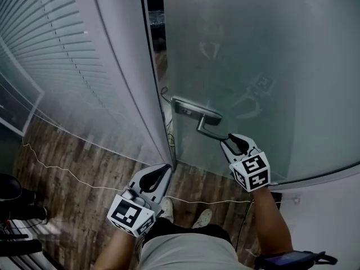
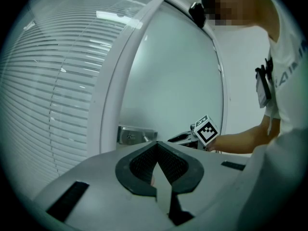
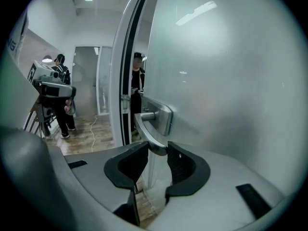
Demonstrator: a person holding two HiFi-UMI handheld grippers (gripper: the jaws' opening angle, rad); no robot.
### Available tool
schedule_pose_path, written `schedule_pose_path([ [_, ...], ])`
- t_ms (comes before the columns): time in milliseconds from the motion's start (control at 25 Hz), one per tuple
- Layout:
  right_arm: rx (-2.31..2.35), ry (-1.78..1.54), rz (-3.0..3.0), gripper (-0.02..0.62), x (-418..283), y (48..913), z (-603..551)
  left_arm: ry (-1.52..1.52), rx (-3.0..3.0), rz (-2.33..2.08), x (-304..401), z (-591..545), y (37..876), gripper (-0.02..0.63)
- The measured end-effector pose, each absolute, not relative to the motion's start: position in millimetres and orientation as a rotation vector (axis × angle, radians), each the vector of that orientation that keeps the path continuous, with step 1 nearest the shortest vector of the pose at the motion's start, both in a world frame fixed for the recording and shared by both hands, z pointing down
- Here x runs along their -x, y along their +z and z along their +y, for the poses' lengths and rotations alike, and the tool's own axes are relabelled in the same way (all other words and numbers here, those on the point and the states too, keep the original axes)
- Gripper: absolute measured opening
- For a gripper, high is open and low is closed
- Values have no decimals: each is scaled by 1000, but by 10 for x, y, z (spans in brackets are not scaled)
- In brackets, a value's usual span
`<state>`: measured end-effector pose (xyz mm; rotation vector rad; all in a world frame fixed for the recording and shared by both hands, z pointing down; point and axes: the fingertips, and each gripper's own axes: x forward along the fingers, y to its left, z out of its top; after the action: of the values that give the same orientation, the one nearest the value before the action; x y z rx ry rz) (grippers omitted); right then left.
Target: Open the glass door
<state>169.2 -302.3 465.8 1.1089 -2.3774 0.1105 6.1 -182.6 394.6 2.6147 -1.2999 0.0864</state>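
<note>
Shows one glass door (image 1: 253, 49), frosted and pale grey-green, filling the upper right of the head view and reaching down towards the wooden floor (image 1: 84, 167). Stands ajar beside a white frame (image 1: 129, 66), with a dark gap along its near edge. Carries one metal lever handle (image 1: 209, 129) on one rectangular plate (image 1: 194, 110), mounted close to that edge, about halfway down the pane. Counts two grippers. Finds the right gripper (image 1: 228, 140) at the free end of the lever handle, jaws partly apart and closed on its tip, the pads pressing it from either side in the right gripper view. Finds the left gripper (image 1: 165, 169) lower, near the foot of the frame and well apart from the handle, jaws together at the tips with nothing between them. Adds one set of slatted blinds (image 1: 62, 66) behind the glazing left of the frame, one white cable (image 1: 67, 170) trailing over the floor, and at least two people (image 3: 61, 95) beyond the gap in the right gripper view.
</note>
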Motion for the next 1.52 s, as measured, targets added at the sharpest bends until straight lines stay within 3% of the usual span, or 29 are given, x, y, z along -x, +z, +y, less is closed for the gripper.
schedule_pose_path([
  [1520,-1316,153,-2237,123,-2161,4771,-4632,64,-2577,-1373,-43,-2072,3996,0],
])
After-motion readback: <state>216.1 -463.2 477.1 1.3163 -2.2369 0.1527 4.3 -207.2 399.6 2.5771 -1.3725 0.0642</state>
